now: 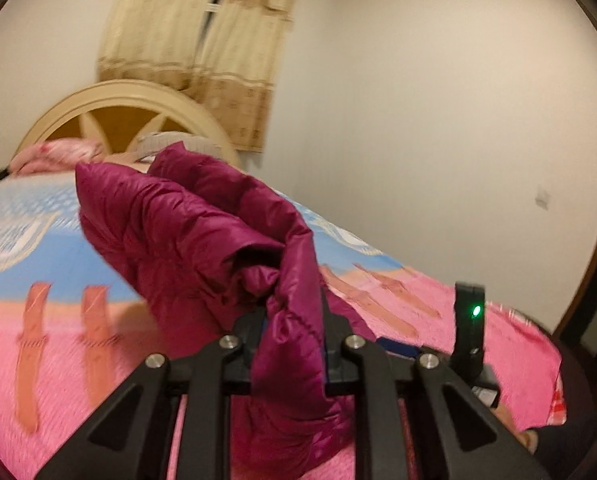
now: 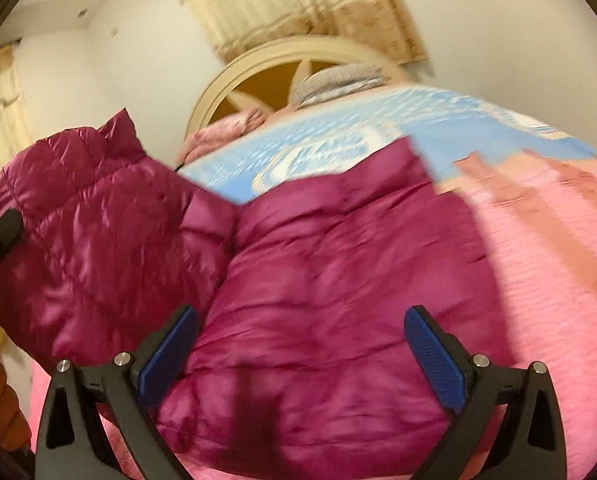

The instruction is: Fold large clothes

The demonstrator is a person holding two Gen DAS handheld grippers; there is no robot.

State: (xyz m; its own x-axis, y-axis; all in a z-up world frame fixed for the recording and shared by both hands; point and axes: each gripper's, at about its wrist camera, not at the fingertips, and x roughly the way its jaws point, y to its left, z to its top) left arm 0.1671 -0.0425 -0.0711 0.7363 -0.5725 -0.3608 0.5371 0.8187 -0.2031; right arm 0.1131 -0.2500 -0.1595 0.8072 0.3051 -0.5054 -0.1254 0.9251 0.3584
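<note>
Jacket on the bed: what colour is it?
The jacket is a shiny magenta-purple, quilted; the right wrist view shows it best.

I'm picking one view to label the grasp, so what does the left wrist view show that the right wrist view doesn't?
Only the left wrist view: the left tool shut on a fold of the jacket, plus a green light on a black mount. Only the right wrist view: the right tool open above the jacket's flat part, gripping nothing, blue pads bare, and the lifted part raised at left. Both: the jacket, the bedspread, the headboard, the curtain.
</note>
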